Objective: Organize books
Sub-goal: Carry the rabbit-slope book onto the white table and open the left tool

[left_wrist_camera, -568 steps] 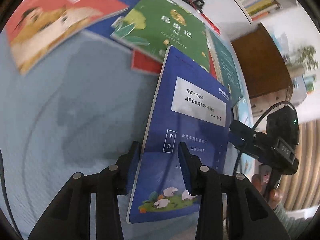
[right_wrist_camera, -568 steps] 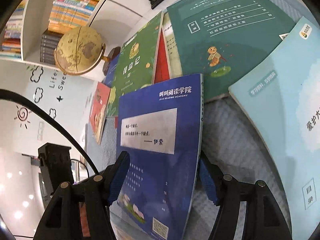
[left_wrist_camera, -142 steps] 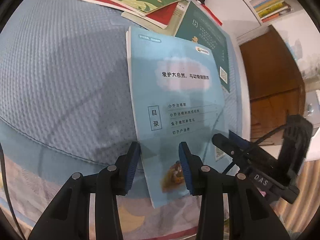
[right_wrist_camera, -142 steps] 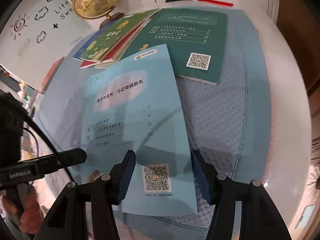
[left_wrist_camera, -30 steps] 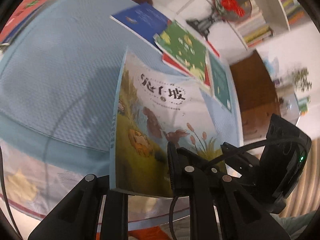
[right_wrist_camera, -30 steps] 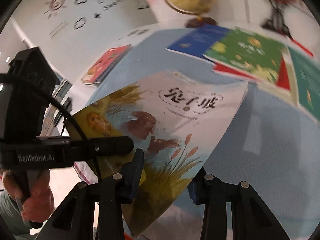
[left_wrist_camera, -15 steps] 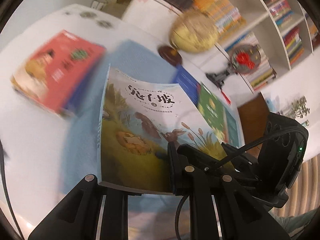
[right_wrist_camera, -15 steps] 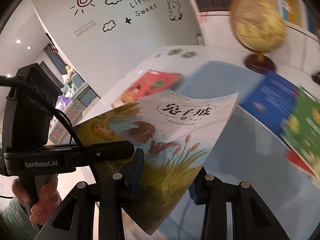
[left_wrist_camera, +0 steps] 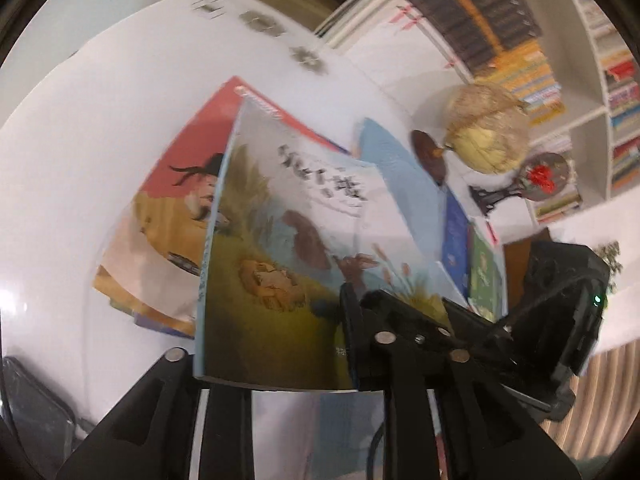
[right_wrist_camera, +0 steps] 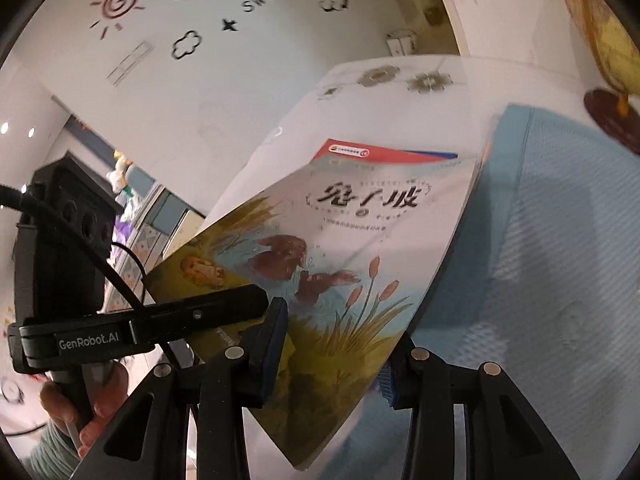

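Note:
Both grippers hold a thin picture book (left_wrist_camera: 288, 248) with a rabbit, reeds and a lion on its cover, tilted in the air. It hangs over a stack topped by a red book (left_wrist_camera: 176, 184) on the white table (left_wrist_camera: 80, 140). My left gripper (left_wrist_camera: 272, 344) grips the book's near edge. Its jaws are opening, with one pad on the cover and the other hidden beneath. My right gripper (right_wrist_camera: 332, 344) is shut across the same book (right_wrist_camera: 332, 260). In the right wrist view the red book (right_wrist_camera: 372, 152) peeks out behind it.
A light blue mat (right_wrist_camera: 560, 220) lies to the right, with a blue book (left_wrist_camera: 456, 232) and a green book (left_wrist_camera: 484, 276) on it. Behind stand a globe (left_wrist_camera: 484, 128), a red ornament (left_wrist_camera: 540, 176) and a bookshelf (left_wrist_camera: 540, 40). A person's hand (right_wrist_camera: 100, 400) holds the left gripper.
Both grippers have carried the picture book leftward, from above the blue mat to over the red book stack. The spread-out books have slid off to the right.

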Demonstrator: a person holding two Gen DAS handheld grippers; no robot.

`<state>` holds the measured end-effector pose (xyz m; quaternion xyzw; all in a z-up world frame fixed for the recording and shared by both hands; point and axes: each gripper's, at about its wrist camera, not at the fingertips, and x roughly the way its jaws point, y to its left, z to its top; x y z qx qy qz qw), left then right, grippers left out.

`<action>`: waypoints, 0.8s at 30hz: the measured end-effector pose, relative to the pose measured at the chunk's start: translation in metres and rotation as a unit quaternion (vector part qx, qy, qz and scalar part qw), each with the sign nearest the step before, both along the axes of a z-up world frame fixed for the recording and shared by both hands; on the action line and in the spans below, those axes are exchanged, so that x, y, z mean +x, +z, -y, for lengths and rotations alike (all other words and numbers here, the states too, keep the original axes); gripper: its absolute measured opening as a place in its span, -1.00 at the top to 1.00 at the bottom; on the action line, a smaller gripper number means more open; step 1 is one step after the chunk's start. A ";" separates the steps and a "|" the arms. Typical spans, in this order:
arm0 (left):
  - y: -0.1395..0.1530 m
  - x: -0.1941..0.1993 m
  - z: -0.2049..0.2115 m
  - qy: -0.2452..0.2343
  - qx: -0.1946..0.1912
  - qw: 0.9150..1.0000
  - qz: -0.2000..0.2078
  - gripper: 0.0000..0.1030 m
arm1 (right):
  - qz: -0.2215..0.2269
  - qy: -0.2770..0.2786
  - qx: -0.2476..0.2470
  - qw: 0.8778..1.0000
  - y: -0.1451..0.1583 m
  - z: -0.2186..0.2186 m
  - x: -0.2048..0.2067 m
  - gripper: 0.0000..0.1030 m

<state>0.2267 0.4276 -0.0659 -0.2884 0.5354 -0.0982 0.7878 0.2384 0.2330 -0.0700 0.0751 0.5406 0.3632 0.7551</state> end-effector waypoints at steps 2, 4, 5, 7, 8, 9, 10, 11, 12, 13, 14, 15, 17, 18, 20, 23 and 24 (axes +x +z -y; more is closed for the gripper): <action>-0.006 0.003 -0.008 0.001 0.006 1.000 -0.017 0.51 | -0.008 -0.003 -0.009 1.000 -0.005 -0.007 0.004 0.23; -0.014 0.003 -0.012 0.002 0.003 0.999 -0.037 0.46 | -0.016 -0.004 -0.021 1.000 -0.011 -0.015 0.008 0.24; -0.017 0.002 -0.016 0.002 0.003 0.999 -0.045 0.44 | -0.018 -0.004 -0.026 0.999 -0.014 -0.019 0.010 0.23; -0.025 -0.001 -0.023 0.001 0.002 0.998 -0.067 0.39 | -0.029 -0.007 -0.032 0.999 -0.021 -0.024 0.013 0.23; -0.027 -0.002 -0.026 0.003 0.002 0.997 -0.075 0.39 | -0.037 -0.009 -0.035 0.999 -0.025 -0.025 0.015 0.23; -0.028 -0.004 -0.029 0.006 0.010 0.997 -0.082 0.39 | -0.045 -0.010 -0.036 0.998 -0.029 -0.026 0.016 0.23; -0.028 -0.005 -0.030 0.009 0.018 0.996 -0.086 0.39 | -0.051 -0.012 -0.037 0.998 -0.032 -0.028 0.015 0.23; -0.028 -0.006 -0.031 0.011 0.024 0.996 -0.089 0.40 | -0.055 -0.010 -0.040 0.998 -0.035 -0.031 0.015 0.23; -0.027 -0.008 -0.033 0.014 0.029 0.995 -0.095 0.40 | -0.057 -0.009 -0.043 0.997 -0.037 -0.033 0.014 0.23; -0.027 -0.009 -0.035 0.016 0.027 0.995 -0.099 0.41 | -0.056 -0.009 -0.044 0.997 -0.038 -0.034 0.014 0.23; -0.027 -0.010 -0.038 0.018 0.023 0.994 -0.102 0.42 | -0.054 -0.011 -0.044 0.997 -0.038 -0.035 0.014 0.23; -0.027 -0.011 -0.040 0.020 0.020 0.994 -0.104 0.42 | -0.054 -0.013 -0.044 0.998 -0.038 -0.035 0.014 0.23; -0.026 -0.011 -0.046 0.026 0.019 0.994 -0.108 0.42 | -0.059 -0.018 -0.038 0.997 -0.039 -0.034 0.013 0.23; -0.026 -0.010 -0.049 0.032 0.020 0.993 -0.109 0.42 | -0.062 -0.019 -0.036 0.997 -0.040 -0.034 0.012 0.22; -0.023 -0.009 -0.055 0.052 0.025 0.993 -0.105 0.42 | -0.063 -0.022 -0.035 0.997 -0.040 -0.033 0.009 0.17; -0.023 -0.012 -0.064 0.084 0.048 0.989 -0.115 0.44 | -0.056 -0.020 -0.047 0.997 -0.038 -0.032 0.003 0.01; -0.024 -0.014 -0.065 0.088 0.060 0.987 -0.122 0.44 | -0.050 -0.020 -0.052 0.997 -0.036 -0.028 0.001 -0.06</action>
